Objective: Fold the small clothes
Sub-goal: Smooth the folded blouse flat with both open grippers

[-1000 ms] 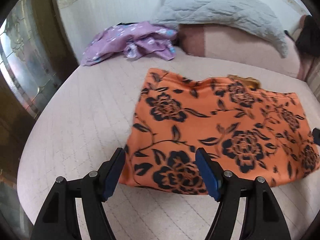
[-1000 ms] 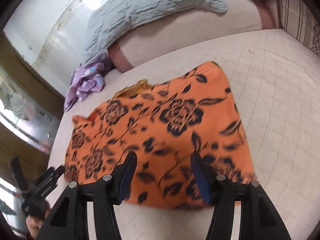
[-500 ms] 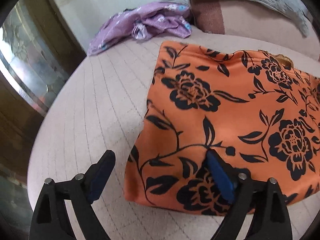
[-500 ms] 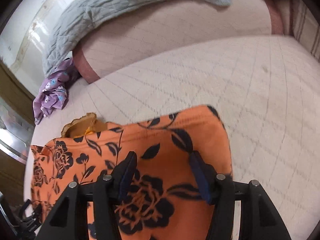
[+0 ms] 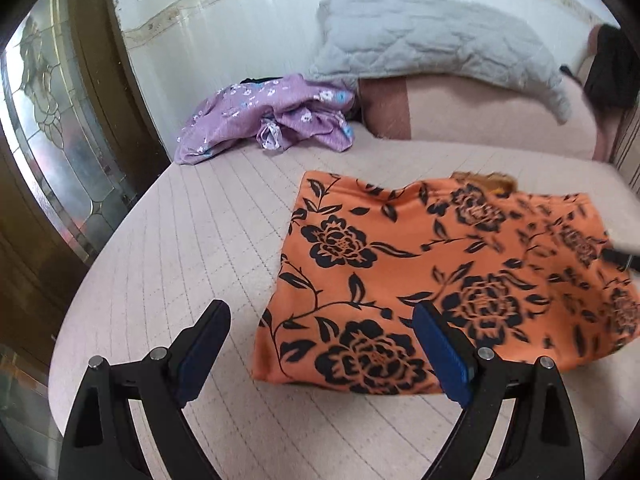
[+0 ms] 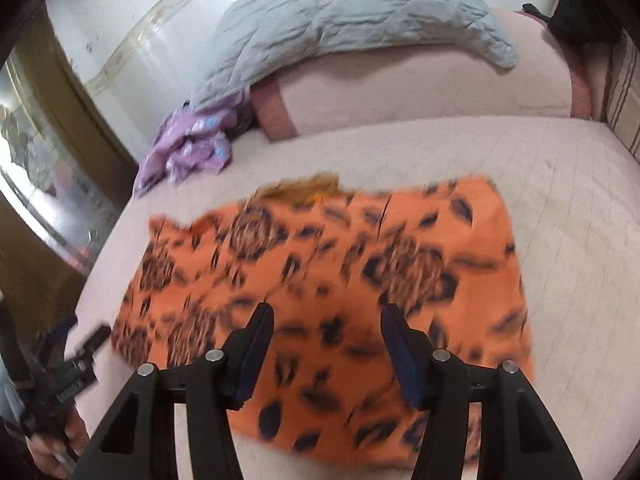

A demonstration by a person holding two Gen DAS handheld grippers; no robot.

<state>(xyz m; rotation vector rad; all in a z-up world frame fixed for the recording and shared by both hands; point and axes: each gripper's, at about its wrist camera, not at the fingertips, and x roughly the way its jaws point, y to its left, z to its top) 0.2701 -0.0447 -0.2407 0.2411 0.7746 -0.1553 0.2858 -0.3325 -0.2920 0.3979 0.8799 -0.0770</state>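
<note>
Bed (image 5: 168, 240): orange floral garment (image 5: 400, 264) lies flat, folded, mid-mattress. Left view alone shows its crisp left edge; right view, blurred, alone shows its far right corner. Left gripper (image 5: 320, 340) fingers released wide, empty; right gripper (image 6: 326, 340) fingers parted above cloth, grasping nothing.

Orange garment (image 6: 320, 280) motion-blurred

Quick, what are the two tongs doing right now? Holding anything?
Left tongs: open wide, just opened further, holding nothing, by the orange cloth's corner.
Right tongs: open, empty, above the cloth.
</note>
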